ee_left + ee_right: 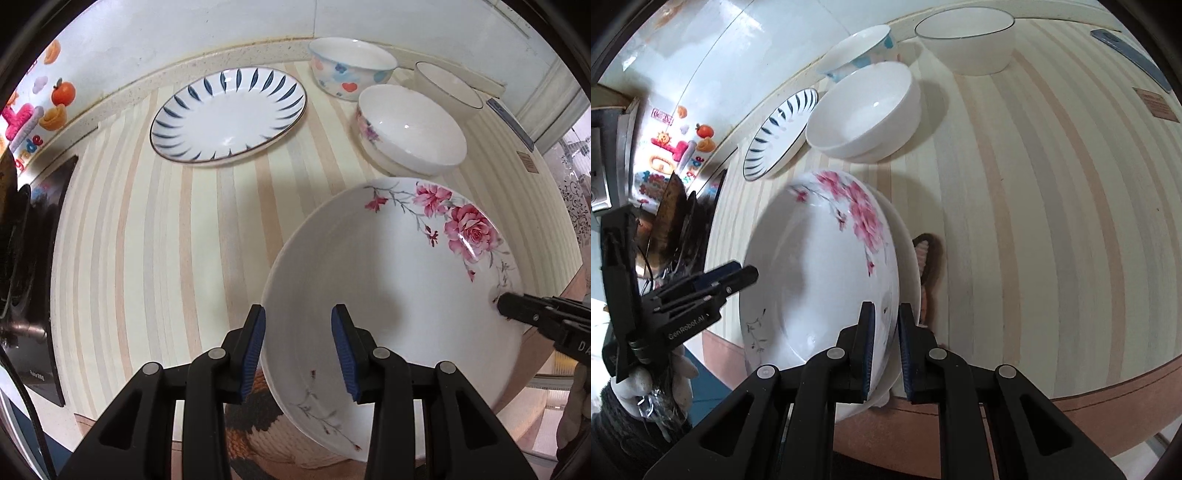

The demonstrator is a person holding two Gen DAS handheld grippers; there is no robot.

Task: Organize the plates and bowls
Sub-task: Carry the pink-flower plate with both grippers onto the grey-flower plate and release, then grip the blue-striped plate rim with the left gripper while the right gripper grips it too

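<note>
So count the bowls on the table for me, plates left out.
3. The heart-patterned bowl stands by the back wall, the plain dark-rimmed bowl to its right, and the rose-sided bowl in front of both. None seems hidden.

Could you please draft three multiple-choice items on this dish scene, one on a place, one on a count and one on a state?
1. Where does the blue-striped plate lie?
A. Near the back wall, left of the bowls
B. Inside the rose plate
C. Over the table's front edge

2. How many bowls stand on the table?
A. One
B. Three
C. Five

3. What is the right claw doing?
A. Hanging open over bare table
B. Closed on the rim of the rose plate
C. Gripping the heart bowl

Answers:
1 A, it sits by the wall beside the heart bowl.
2 B, the heart bowl, the plain white bowl and the flowered bowl.
3 B, its pads clamp the plate's rim, while the left claw stands open.
</note>
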